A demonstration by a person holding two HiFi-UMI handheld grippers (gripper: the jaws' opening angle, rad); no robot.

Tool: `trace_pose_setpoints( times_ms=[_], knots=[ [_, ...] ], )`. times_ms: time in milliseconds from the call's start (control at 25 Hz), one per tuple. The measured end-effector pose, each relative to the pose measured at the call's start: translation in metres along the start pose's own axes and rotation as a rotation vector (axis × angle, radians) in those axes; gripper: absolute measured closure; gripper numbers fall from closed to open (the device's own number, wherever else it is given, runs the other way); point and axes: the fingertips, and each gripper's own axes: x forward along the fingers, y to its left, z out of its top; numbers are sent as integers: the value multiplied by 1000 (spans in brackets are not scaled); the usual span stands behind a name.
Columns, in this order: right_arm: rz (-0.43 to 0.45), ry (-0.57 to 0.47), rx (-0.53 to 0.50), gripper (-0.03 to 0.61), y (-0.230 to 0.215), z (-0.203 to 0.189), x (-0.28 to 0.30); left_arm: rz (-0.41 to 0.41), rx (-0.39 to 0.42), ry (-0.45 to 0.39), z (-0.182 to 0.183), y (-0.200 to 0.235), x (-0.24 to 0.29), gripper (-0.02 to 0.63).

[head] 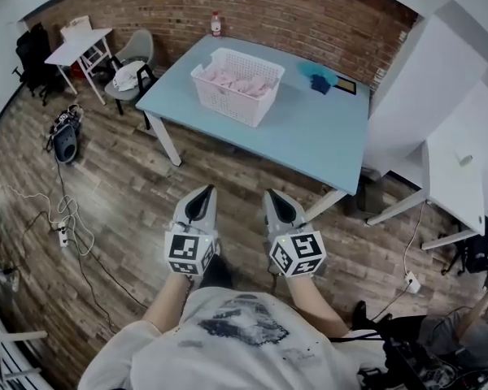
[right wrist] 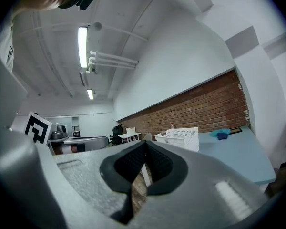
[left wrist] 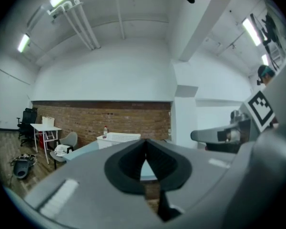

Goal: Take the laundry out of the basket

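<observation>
While both pairs of jaws stand closed with their dark pads meeting at the tips and nothing between them, the left gripper (left wrist: 145,140) and the right gripper (right wrist: 144,142) are held side by side and level, each in one of the person's hands, pointing toward the light blue table (head: 309,140). They hang over the wooden floor (head: 130,193), short of the table's near edge and well apart from everything on it. The white basket (head: 226,104) stands on the table's left half, toward the far edge, its slotted walls upright. The pink laundry (head: 242,80) lies inside the basket, filling it below the rim, and neither gripper touches it. A small bottle (head: 216,24) stands at the table's far edge, behind the basket. A blue cloth (head: 316,77) lies in a heap near the table's far right corner, just beside a dark flat rectangle (head: 346,86) whose nature I cannot make out. To the left of the table sit a grey chair (head: 135,54) with something white on its seat and, beyond that, a small white side table (head: 80,43). A brick wall (head: 309,15) runs behind the table.
</observation>
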Motion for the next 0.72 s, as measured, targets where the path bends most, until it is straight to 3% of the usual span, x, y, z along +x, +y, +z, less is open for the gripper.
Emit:
trace_pose_setpoints(
  times_ms=[400, 720],
  knots=[
    [-61, 1, 9, 581, -15, 21, 203, -81, -8, 13, 13, 158, 129, 622],
    [-125, 17, 17, 581, -31, 26, 287, -140, -34, 25, 12, 225, 195, 623]
  ],
)
